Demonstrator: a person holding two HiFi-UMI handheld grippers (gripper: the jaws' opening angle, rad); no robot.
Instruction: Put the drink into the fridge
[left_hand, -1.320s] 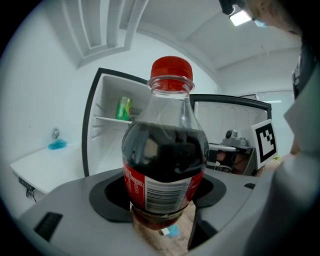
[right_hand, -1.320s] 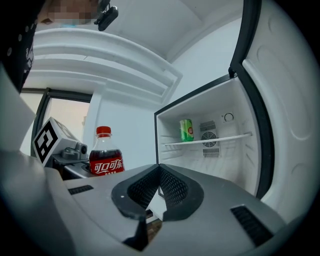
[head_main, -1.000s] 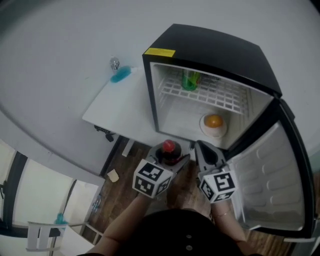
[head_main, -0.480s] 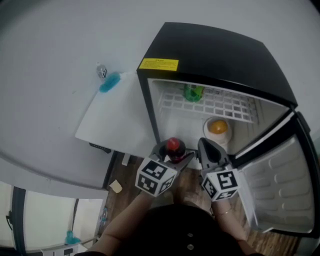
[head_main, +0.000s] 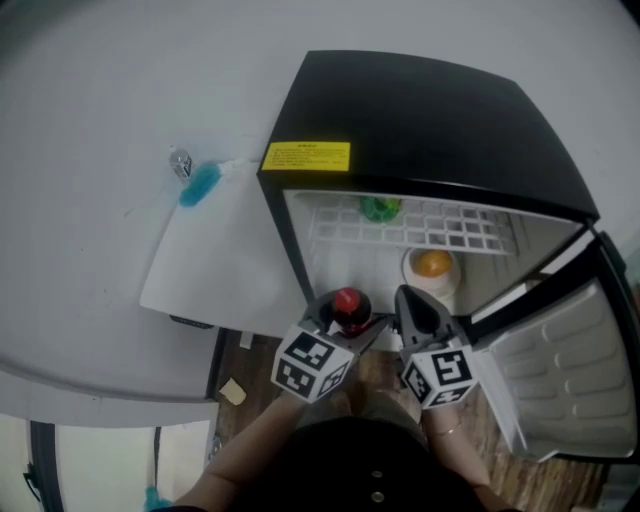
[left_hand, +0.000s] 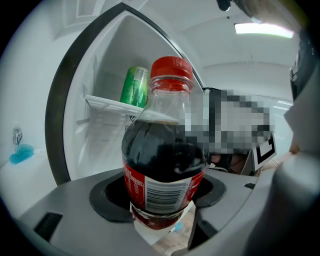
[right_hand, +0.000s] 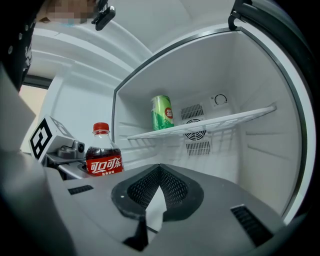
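Note:
A cola bottle (head_main: 347, 303) with a red cap and red label stands upright in my left gripper (head_main: 345, 318), which is shut on its lower body (left_hand: 162, 175). It hangs just in front of the open black fridge (head_main: 430, 110), at the lower left of the opening. My right gripper (head_main: 408, 298) sits beside it on the right, jaws shut with nothing between them (right_hand: 159, 175). From the right gripper view the bottle (right_hand: 103, 159) is at the left. A green can (right_hand: 162, 112) stands on the white wire shelf (right_hand: 210, 122).
A white bowl holding something orange (head_main: 433, 266) sits on the fridge floor, right of middle. The fridge door (head_main: 560, 370) stands open at the right. A white tabletop (head_main: 215, 250) with a blue brush (head_main: 198, 184) adjoins the fridge's left side. Wooden floor lies below.
The head view has shifted, so the fridge opening sits lower and nearer both grippers. The bottle stays gripped in the left gripper. The right gripper keeps its place beside it.

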